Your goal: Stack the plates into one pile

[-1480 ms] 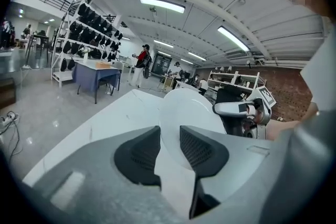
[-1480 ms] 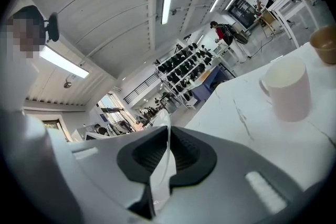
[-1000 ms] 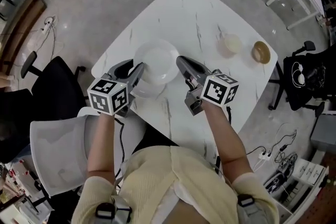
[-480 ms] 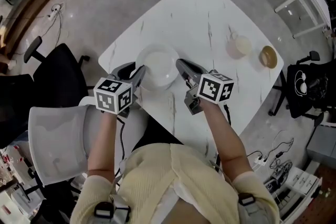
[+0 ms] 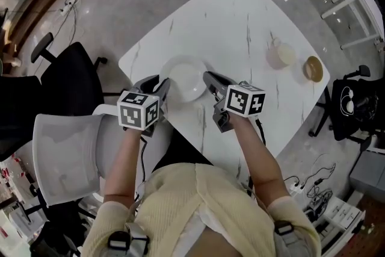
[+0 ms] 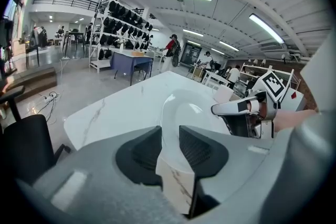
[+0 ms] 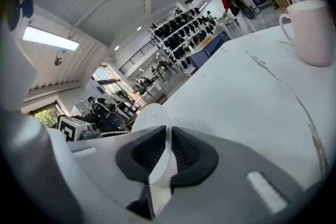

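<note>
Head view: the plate (image 5: 185, 78) is at the near left part of the tabletop (image 5: 240, 15), with the left claw (image 5: 162, 88) and right claw (image 5: 209, 78) on opposite rims. Left gripper view: the jaws clamp the rim. Right gripper view: the jaws have just been opening, but their pads are close against the thin rim.

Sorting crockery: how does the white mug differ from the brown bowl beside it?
The white mug has a handle; the brown bowl has none. The mug is white, the bowl tan. The bowl stands nearer the white marble table's edge than the mug. Both sit upright.
</note>
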Demonstrator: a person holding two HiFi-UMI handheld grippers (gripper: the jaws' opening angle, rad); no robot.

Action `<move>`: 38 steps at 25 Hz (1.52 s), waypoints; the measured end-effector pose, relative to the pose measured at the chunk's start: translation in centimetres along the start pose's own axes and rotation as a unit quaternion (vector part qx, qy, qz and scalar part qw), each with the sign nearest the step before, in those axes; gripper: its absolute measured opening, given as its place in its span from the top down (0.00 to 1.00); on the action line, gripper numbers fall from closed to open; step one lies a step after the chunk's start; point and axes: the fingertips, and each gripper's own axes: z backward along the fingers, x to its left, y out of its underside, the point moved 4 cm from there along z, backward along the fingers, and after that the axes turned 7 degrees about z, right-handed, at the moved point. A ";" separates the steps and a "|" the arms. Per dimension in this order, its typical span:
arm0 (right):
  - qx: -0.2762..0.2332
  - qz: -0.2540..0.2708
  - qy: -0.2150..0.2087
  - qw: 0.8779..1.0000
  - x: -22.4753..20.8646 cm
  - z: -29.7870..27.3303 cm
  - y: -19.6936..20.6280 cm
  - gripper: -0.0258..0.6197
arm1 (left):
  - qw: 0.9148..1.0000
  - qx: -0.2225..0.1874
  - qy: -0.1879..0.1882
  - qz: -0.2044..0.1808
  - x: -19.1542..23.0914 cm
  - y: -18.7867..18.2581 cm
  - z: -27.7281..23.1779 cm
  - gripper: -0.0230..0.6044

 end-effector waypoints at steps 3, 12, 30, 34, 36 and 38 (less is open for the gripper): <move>0.014 0.000 0.013 1.000 -0.3 -0.3 0.7 0.90 | 1.000 0.009 -0.011 -0.001 0.2 0.6 -0.4 0.79; 0.033 -0.012 0.041 0.999 -1.1 -0.7 1.6 0.89 | 0.999 0.028 -0.022 -0.010 0.3 1.2 -1.3 0.77; 0.051 -0.010 0.064 0.997 -1.7 -0.9 2.3 0.88 | 0.988 0.041 -0.078 -0.130 0.7 1.3 -2.2 0.74; 0.067 0.029 0.079 0.994 -1.5 -1.0 2.3 0.87 | 0.987 0.039 -0.078 -0.133 0.9 1.0 -2.2 0.74; 0.072 0.058 0.093 0.991 -1.5 -1.0 2.2 0.86 | 0.988 0.040 -0.075 -0.130 0.9 0.9 -2.1 0.74; 0.072 0.086 0.104 0.988 -1.4 -0.9 2.0 0.83 | 0.989 0.037 -0.071 -0.125 1.0 0.8 -2.0 0.75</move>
